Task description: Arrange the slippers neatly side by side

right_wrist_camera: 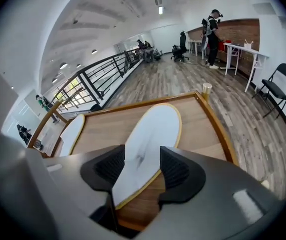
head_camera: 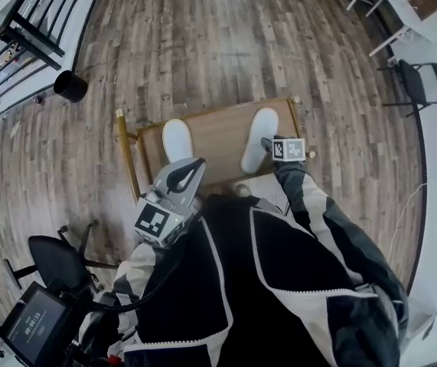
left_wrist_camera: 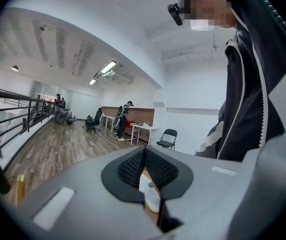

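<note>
Two white slippers (head_camera: 177,141) (head_camera: 259,148), one wooden table (head_camera: 218,134), two hand-held grippers (head_camera: 194,165) (head_camera: 267,142) and one black bin (head_camera: 70,86).

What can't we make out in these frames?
- Right slipper, near end: head view, under the right gripper; right gripper view, behind its open jaws.
- Left slipper, near end: head view, covered by the left gripper.
- Slippers in left gripper view: blocked by that gripper's body, only a sliver shows.
- Tray, near edge: head view, behind the person's jacket.
</note>
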### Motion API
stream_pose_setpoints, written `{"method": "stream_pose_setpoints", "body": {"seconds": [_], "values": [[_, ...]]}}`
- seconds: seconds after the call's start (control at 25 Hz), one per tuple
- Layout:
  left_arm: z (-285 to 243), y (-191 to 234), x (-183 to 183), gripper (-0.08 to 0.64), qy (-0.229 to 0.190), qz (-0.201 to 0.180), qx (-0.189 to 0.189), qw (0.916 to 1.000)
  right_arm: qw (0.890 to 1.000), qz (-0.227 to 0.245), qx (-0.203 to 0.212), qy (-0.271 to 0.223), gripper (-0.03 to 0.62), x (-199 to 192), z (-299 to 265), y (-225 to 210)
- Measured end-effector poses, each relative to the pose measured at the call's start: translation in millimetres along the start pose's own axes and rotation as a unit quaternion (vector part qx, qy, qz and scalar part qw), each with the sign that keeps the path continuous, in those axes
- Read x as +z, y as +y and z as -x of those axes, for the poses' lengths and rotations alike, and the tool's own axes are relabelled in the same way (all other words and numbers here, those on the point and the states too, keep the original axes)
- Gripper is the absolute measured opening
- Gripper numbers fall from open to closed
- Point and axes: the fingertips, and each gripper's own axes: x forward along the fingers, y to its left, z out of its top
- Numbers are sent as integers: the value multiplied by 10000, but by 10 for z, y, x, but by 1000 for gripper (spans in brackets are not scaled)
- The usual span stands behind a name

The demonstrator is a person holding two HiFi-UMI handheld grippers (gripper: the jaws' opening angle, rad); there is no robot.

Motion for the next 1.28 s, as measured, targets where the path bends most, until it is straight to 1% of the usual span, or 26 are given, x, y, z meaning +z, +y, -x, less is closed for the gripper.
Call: {"method": "stream_pose_setpoints", "body": {"seconds": [0.08, 0.16, 0.2, 0.24, 0.28, 0.32, 0.44, 0.52, 0.6, 0.72, 0.88, 1.0, 1.08, 1.2, 1.28], "values": [[36, 66, 68, 20, 20, -92, 108, 9999, 10000, -39, 26, 49, 217, 51, -69, 18], [76, 151, 108, 20, -31, -68, 247, 9997, 9998, -145, 68, 95, 201, 72, -105, 29], [92, 196, 124, 20, -75, -36, 311, 9995, 9997, -182, 76, 150, 182, 69, -123, 27], [110, 246, 138, 20, -120, -18, 371, 9992, 9995, -191, 86, 231, 139, 59, -151, 29], [126, 298, 159, 20, -153, -9, 430, 9990, 9992, -193, 98, 326, 57, 43, -189, 36], [138, 340, 197, 20, -176, 5, 484, 9987, 9989, -213, 112, 405, 31, 30, -226, 41], [133, 382, 275, 20, -233, -16, 537, 9983, 9985, -299, 140, 447, 25, 31, -256, 18], [123, 388, 253, 20, -283, 10, 549, 9981, 9987, -268, 156, 416, 25, 45, -256, 19], [112, 382, 198, 18, -324, 191, 548, 9978, 9988, -270, 195, 367, 25, 45, -260, 39], [57, 317, 157, 19, -279, 513, 498, 9970, 9987, -314, 224, 320, 25, 28, -220, 53], [3, 286, 87, 20, -294, 612, 403, 9969, 9988, -317, 313, 196, 25, 55, -160, 50], [-12, 321, 57, 19, -290, 746, 455, 9958, 9986, -350, 389, 29, 25, 114, -92, 75], [-40, 338, 32, 18, -287, 805, 455, 9953, 9981, -321, 502, -133, 25, 198, -29, 173], [-113, 349, 21, 20, -303, 836, 396, 9953, 9958, -67, 758, -517, 25, 402, 133, 430], [-151, 360, 16, 18, -301, 852, 360, 9953, 9911, 194, 1011, -849, 25, 570, 302, 674]]}}
